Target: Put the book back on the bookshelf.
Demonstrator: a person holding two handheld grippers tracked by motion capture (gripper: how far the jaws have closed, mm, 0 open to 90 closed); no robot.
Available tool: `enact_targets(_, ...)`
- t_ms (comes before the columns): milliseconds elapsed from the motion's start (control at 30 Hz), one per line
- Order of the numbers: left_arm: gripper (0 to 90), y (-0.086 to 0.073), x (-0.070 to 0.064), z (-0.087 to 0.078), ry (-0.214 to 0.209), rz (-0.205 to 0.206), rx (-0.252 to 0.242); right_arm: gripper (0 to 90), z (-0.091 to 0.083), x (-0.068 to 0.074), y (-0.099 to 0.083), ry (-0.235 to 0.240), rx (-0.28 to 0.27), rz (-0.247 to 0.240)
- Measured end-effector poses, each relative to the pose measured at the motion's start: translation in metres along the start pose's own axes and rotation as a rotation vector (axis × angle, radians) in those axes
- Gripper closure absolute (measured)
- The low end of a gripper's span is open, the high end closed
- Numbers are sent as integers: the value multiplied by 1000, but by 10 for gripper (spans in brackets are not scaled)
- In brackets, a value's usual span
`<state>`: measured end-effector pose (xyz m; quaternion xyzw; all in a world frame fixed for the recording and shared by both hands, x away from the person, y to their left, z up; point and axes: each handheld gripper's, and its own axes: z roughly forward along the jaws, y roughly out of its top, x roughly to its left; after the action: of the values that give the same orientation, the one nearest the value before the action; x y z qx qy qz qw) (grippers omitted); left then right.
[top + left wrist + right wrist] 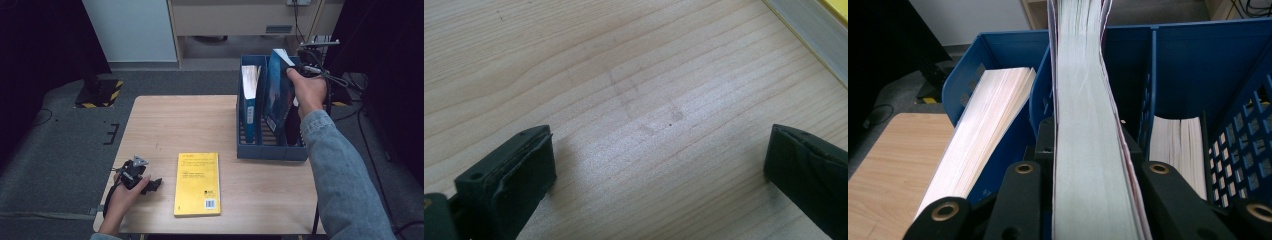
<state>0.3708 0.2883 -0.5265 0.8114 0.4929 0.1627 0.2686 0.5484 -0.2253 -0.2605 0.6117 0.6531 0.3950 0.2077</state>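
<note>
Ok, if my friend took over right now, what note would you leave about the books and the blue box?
Right hand-held gripper: shut on the dark blue book, held upright over the middle slot of the blue file rack, not let go yet.
Left hand-held gripper: open, holding nothing, low over the table beside the yellow book.
Done: one book stands in the left slot, another in the right.
Left: lower and release the dark blue book, then probably rack the yellow book, which lies flat on the table.
</note>
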Motion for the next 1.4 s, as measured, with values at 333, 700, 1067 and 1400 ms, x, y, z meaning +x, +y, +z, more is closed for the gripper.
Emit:
enact_targets(333,0,0,0,0,-2,3,1,726,17,1,-15,-16,-3,20)
enact_targets(700,0,1,0,0,-3,5,0,725,27,-2,-26,-13,-5,32)
enact_targets(1067,0,1,0,0,-3,5,-1,725,34,-2,-33,-16,-5,60)
enact_targets(1400,0,1,0,1,-3,6,-2,723,39,-3,-39,-13,-3,70)
